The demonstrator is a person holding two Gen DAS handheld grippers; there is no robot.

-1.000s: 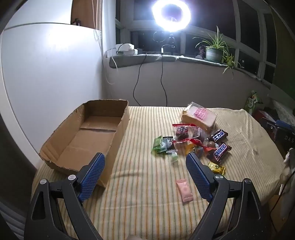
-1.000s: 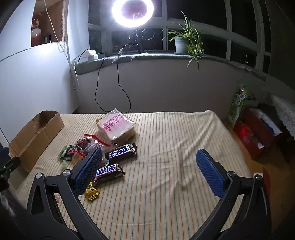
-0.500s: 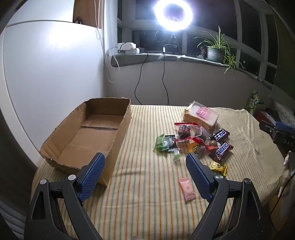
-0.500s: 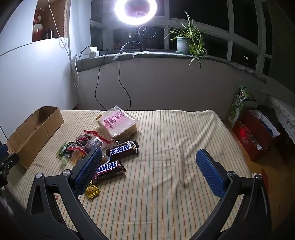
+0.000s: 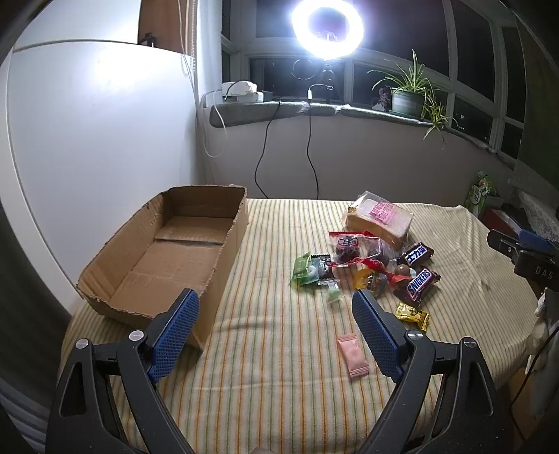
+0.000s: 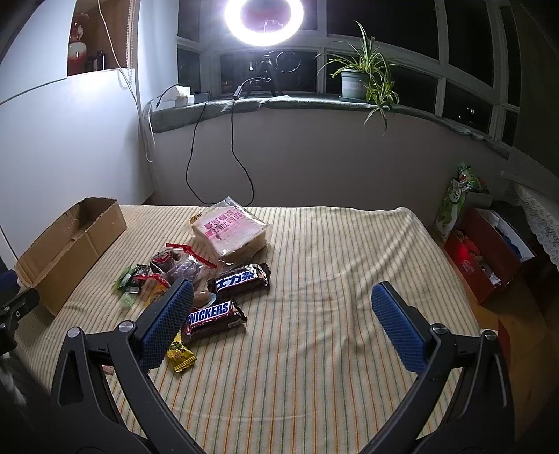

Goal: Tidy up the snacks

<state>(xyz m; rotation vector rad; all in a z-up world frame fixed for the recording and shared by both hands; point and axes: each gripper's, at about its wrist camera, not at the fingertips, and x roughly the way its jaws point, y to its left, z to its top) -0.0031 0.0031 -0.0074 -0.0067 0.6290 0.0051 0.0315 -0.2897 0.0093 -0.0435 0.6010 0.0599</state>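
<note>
A heap of snacks lies on the striped cloth: a bagged loaf of bread [image 5: 379, 218] [image 6: 230, 232], two Snickers bars [image 5: 419, 284] [image 6: 213, 319], a red-edged clear bag [image 5: 353, 244], green packets [image 5: 304, 269], a yellow candy [image 5: 412, 314] [image 6: 180, 354] and a pink sachet [image 5: 353, 354]. An empty cardboard box [image 5: 164, 255] [image 6: 66, 251] stands at the left. My left gripper [image 5: 276, 331] hangs open above the cloth between box and heap, holding nothing. My right gripper [image 6: 283, 324] is open and empty to the right of the heap.
The striped cloth covers the table [image 6: 332, 265], which ends near a white wall at the left. A ring light [image 5: 326, 26] and a potted plant [image 6: 360, 83] stand on the window sill behind. A red box [image 6: 489, 255] of items sits on the floor at the right.
Both grippers have drawn back and up a little, so the snacks and box sit slightly farther away in view. Nothing on the table has moved, and both stay open.
</note>
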